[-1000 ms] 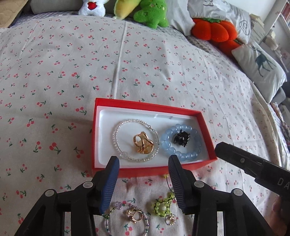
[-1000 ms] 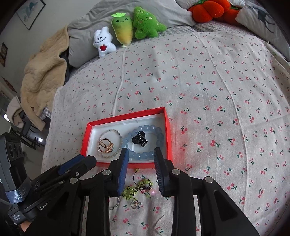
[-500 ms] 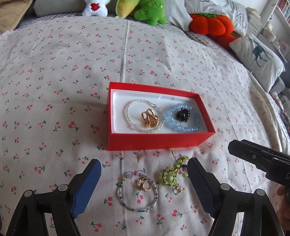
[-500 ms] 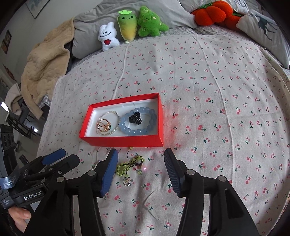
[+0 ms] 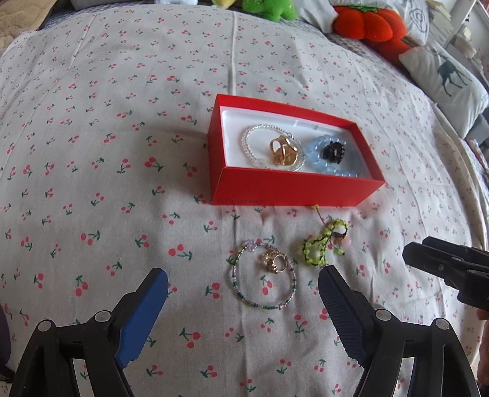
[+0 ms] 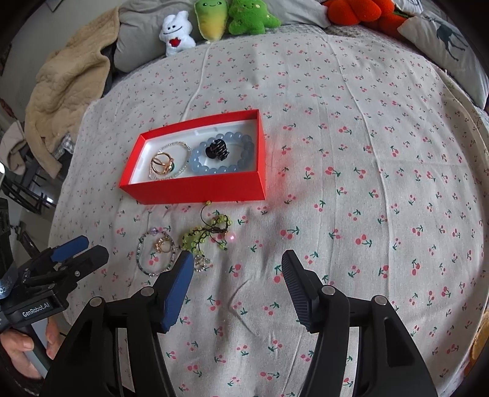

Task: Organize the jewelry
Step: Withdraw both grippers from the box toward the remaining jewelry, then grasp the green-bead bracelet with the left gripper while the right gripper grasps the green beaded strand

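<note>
A red box lies on the cherry-print bedspread. It holds a clear bead bracelet, a gold clip, a blue bead bracelet and a black clip. In front of the box lie a thin multicoloured bead bracelet with a small gold clip inside it, and a green beaded cord bracelet. My left gripper is open and empty, just short of the thin bracelet. My right gripper is open and empty, right of the green bracelet.
Plush toys, an orange pumpkin cushion and a deer-print pillow line the bed's far side. A beige blanket hangs off the far left corner. The bed edge drops away at the left of the right wrist view.
Both grippers have pulled back from the red box and opened wide. The loose bracelets on the bedspread now lie ahead of the fingers instead of beneath them.
</note>
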`<state>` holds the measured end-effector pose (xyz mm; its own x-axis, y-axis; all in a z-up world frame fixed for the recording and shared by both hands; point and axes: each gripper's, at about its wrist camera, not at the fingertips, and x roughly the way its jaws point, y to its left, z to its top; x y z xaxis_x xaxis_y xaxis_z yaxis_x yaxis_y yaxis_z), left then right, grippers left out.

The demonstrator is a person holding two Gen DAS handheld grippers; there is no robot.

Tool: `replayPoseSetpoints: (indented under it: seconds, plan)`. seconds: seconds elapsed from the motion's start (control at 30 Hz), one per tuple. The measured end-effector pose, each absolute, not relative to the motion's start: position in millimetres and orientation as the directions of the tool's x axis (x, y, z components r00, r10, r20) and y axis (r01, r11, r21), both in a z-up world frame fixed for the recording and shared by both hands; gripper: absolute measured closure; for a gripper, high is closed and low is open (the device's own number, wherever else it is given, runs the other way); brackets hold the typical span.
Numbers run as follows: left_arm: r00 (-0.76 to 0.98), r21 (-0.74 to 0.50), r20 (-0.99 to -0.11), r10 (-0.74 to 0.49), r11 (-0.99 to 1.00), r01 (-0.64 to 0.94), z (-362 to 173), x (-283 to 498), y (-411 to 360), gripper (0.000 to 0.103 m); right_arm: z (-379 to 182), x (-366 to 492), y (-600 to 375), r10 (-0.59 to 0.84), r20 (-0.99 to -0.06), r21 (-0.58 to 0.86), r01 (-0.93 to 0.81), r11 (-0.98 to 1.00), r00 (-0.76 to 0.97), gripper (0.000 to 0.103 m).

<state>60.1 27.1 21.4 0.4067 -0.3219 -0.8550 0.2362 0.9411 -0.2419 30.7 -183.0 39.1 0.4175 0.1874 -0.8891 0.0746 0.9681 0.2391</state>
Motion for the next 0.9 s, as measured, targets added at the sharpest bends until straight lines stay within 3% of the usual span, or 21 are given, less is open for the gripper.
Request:
replayPoseSetpoints:
  seconds: [0.5, 0.57, 0.63, 0.9]
  plan:
    - [0.285, -0.281, -0.908, -0.308, 0.951, 0.131, -17.8, 69.4, 34.5, 0.021, 17.2, 33.3, -179.0, 0.157, -0.93, 0.205, 0.113, 0.972, 0.332, 0.04]
    - [0.282, -0.283, -0.908, -0.309, 0.95, 0.13, -21.1, 71.4, 30.9, 0.027, 16.2, 34.5, -180.7, 0.157, -0.93, 0.208, 0.123, 0.97, 0.331, 0.04]
    - [0.276, -0.271, -0.913, -0.3, 0.953, 0.138, -24.4, 73.6, 24.6, 0.041, 15.8, 35.8, -183.0, 0.155, -0.93, 0.209, 0.134, 0.969, 0.332, 0.04]
    - [0.299, -0.179, -0.927, -0.225, 0.969, 0.172, -32.4, 80.0, 7.8, 0.079, 13.1, 40.8, -187.6, 0.165, -0.93, 0.23, 0.171, 0.958, 0.328, 0.04]
